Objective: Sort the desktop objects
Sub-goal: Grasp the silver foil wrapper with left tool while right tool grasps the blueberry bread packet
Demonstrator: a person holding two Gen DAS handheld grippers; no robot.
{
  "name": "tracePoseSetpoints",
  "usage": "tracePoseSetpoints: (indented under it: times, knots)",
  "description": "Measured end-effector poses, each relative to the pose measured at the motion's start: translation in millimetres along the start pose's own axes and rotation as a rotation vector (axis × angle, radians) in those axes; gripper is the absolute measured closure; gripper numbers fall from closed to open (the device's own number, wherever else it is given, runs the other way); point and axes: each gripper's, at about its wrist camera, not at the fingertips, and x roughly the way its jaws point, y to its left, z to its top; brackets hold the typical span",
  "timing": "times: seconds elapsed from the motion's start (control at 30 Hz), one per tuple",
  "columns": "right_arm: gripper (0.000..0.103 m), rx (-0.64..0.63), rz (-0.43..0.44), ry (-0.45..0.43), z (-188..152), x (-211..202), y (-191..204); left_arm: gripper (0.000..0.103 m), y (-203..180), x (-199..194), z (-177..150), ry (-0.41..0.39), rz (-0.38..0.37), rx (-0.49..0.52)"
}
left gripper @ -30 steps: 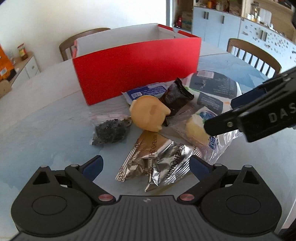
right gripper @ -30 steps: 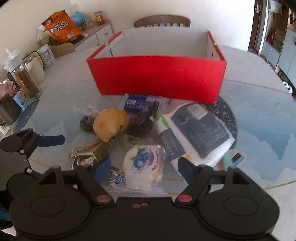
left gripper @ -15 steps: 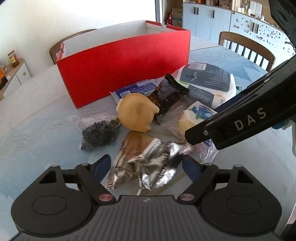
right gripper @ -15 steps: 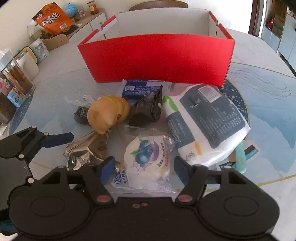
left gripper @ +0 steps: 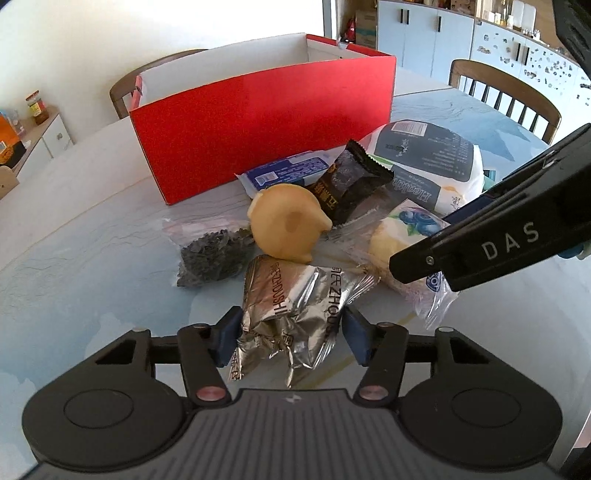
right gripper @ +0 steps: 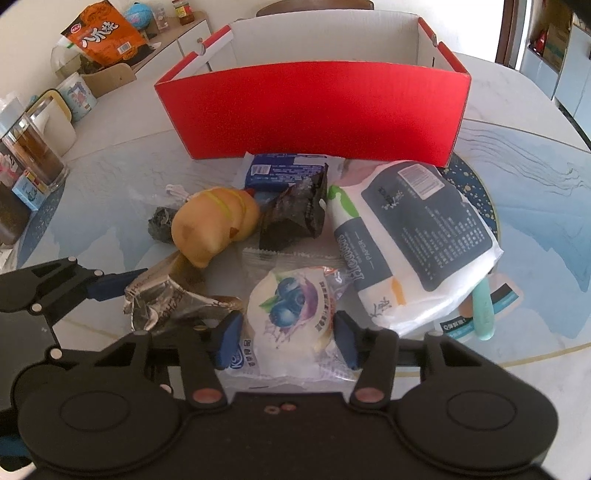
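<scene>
Crinkled foil packet (left gripper: 291, 306) (glossy); matt cardboard box (left gripper: 258, 125).

Pale wall (left gripper: 110, 33) behind; wooden chairs (left gripper: 506, 92) at the table's far edge; blue-grey cabinets (left gripper: 424, 33) right; white sideboard (left gripper: 44, 144) left; bright daylight.

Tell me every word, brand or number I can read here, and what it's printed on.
"DAS": on the side of the right gripper.
"ZHOUSHI": on the silver foil packet.
"PAPER": on the white and dark tissue pack; the script word above it is unclear, the fine print too small.
Large Chinese characters: on the orange bag.
Blueberry bun wrapper, blue packet, black wrapper: print too small or blurred.
</scene>
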Motion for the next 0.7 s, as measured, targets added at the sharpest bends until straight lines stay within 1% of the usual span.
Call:
tracePoseSetpoints:
  times: [0.13, 0.3, 0.57, 0.7]
  knots:
    - [0.055, -0.012, -0.007, -0.005, -1.3, -3.5, 3.1, 0.053, 1.7, -3.5, -1.5, 0.005, 0.001, -0.013]
    - [0.056, -0.011, 0.008, -0.008, -3.4, -8.6, 3.8, 0.056, 2.8, -12.0, -4.2, 0.004, -0.01, -0.022]
    - [0.057, -0.007, 0.011, -0.026, -10.0, -22.8, 3.4, 0.058, 5.4, -29.9, -7.2, -0.01, -0.033, -0.043]
    - [0.057, -0.004, 0.013, -0.044, -12.7, -32.6, 3.4, 0.058, 7.3, -39.4, -7.6, 0.0, -0.025, -0.05]
